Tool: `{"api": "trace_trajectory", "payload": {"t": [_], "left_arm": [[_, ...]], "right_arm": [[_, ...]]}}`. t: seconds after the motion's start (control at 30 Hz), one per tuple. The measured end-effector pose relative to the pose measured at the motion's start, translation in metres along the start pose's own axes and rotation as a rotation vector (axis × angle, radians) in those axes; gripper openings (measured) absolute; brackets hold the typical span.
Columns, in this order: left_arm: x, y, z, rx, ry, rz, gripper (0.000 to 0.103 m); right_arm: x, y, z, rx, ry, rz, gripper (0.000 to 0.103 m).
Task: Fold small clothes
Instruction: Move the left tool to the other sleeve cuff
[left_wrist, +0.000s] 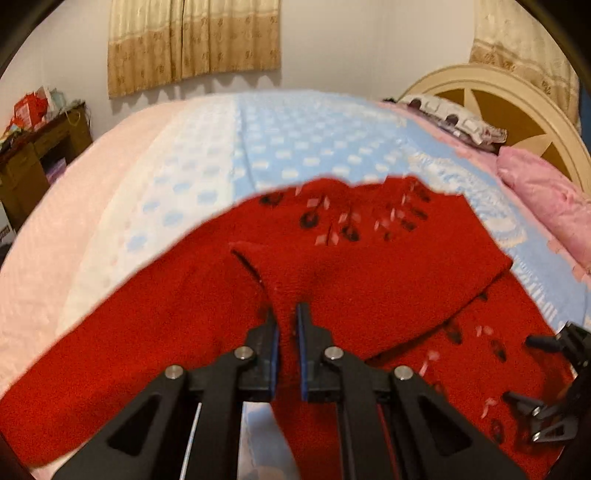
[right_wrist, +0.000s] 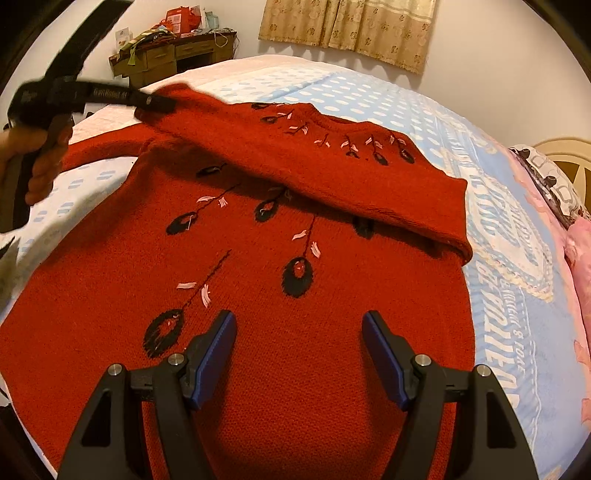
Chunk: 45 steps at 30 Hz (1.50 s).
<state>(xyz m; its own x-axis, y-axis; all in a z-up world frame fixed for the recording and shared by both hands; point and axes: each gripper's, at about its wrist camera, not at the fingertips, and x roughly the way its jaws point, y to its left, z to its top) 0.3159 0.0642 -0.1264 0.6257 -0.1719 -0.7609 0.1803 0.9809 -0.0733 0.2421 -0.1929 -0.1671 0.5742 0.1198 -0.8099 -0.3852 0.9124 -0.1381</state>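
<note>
A red knitted sweater (right_wrist: 295, 314) with black and pink flower stitching lies front up on the blue-and-white dotted blanket (right_wrist: 369, 99) covering the bed. The left gripper (left_wrist: 287, 332) pinches a fold of the red knit between its blue pads, lifting that part of the sweater off the rest; a hand (right_wrist: 33, 155) grips its handle. The right gripper (right_wrist: 299, 332) hangs over the sweater's lower body, jaws spread wide with nothing between them. Pink pillows (left_wrist: 546, 199) sit by the cream headboard (left_wrist: 517, 110).
</note>
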Motion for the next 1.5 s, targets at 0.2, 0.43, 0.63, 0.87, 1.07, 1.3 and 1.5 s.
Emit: {"api": "trace_trajectory", "payload": {"t": [0.2,0.43,0.63,0.87,1.07,1.3,1.5], "left_arm": [[0.024,-0.005,-0.023,-0.019,0.064,-0.003,0.009],[0.010,0.001,-0.027,-0.032,0.035,0.036,0.029],[-0.001,0.008,-0.020,-0.047,-0.051,0.123,0.076],[0.026,0.017,-0.030,-0.040,0.045,0.222,0.076],[0.024,0.015,-0.035,-0.026,0.043,0.201,0.078],[0.011,0.026,-0.043,-0.101,0.049,0.169,0.085],[-0.013,0.026,-0.062,-0.062,0.035,0.163,0.087]], "right_arm": [[0.001,-0.002,0.002,0.011,0.012,0.014,0.072],[-0.016,-0.030,0.018,0.035,0.025,0.044,0.072],[-0.013,-0.088,0.059,0.097,-0.033,-0.002,0.074],[0.070,-0.133,0.070,0.255,0.134,0.025,0.075],[0.044,-0.102,0.051,0.112,0.133,0.038,0.075],[0.048,-0.083,0.034,0.141,0.185,0.052,0.077],[-0.006,-0.063,0.006,0.097,0.143,0.037,0.077]]}}
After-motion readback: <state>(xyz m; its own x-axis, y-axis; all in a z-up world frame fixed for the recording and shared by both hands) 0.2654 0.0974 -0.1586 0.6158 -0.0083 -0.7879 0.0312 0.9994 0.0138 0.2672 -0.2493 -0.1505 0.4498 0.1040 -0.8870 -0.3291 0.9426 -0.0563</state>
